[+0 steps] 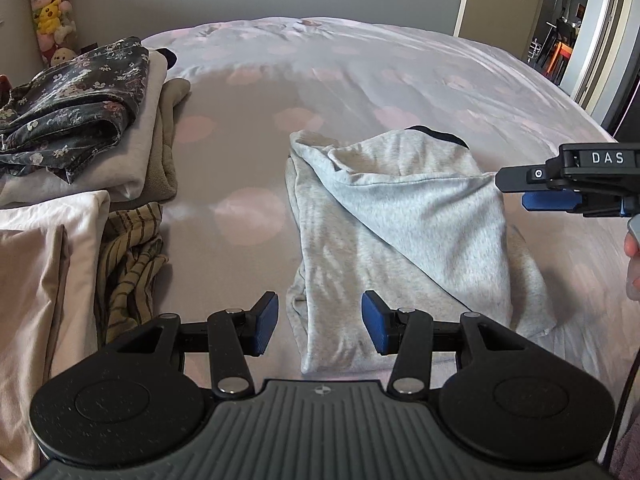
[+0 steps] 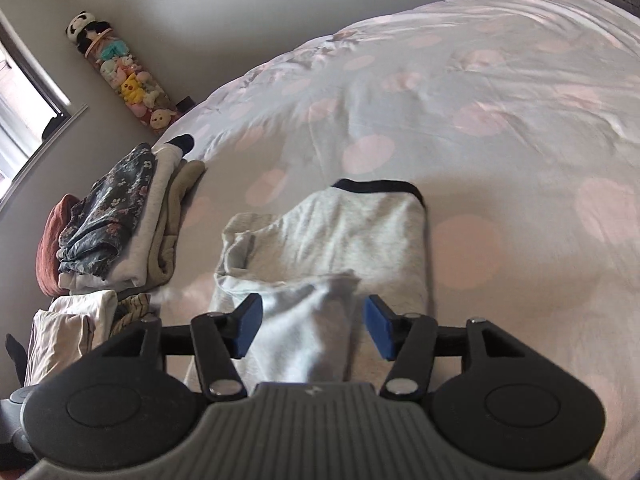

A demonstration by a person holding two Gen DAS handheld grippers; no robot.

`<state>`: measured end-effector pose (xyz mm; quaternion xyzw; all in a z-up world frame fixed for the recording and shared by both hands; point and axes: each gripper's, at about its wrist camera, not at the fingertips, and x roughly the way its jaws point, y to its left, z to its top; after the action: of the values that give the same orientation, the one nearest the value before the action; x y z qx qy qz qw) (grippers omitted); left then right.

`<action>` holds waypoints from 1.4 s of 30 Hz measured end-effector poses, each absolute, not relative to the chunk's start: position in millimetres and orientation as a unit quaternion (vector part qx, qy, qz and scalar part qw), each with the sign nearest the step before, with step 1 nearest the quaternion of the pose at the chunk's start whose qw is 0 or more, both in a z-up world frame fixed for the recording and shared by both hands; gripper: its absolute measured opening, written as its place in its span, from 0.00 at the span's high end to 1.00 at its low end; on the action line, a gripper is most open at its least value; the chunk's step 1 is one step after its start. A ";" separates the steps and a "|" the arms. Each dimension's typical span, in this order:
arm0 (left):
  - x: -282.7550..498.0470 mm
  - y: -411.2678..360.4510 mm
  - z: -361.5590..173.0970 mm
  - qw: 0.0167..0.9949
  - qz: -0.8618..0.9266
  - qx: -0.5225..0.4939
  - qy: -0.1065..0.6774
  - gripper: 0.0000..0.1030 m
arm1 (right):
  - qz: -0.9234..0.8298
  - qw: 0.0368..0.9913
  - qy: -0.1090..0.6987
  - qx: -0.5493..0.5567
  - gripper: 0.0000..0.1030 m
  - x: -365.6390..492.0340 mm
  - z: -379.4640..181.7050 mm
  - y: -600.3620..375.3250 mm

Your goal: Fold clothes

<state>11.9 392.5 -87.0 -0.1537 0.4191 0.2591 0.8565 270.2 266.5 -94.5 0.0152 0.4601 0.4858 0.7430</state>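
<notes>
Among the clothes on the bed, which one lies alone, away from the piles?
The light grey garment with a dark navy trim, partly folded in the middle of the dotted bedcover. All the others, such as the dark floral garment, are stacked at the left.

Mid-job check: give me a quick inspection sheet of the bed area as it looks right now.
Surface: bedspread with pink spots, lightly creased.
Job's things: grey garment partly folded, one layer lying diagonally across it, dark trim at the far end.
Clutter: stacked clothes at the left edge.
Grippers: left gripper open, empty; right gripper open above the garment.
Cables: thin dark one at the right edge.
Surroundings: plush toys in the corner, open doorway.
</notes>
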 end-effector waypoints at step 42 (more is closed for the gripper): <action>-20.9 386.6 -101.7 0.868 0.236 -0.229 0.371 0.56 | 0.621 0.695 0.336 -0.138 0.65 120.0 -135.8 234.0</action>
<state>-20.9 386.6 -101.7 -0.2286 0.3713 0.2361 0.8684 120.0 234.0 -135.8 -0.1380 0.3365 0.6207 0.6946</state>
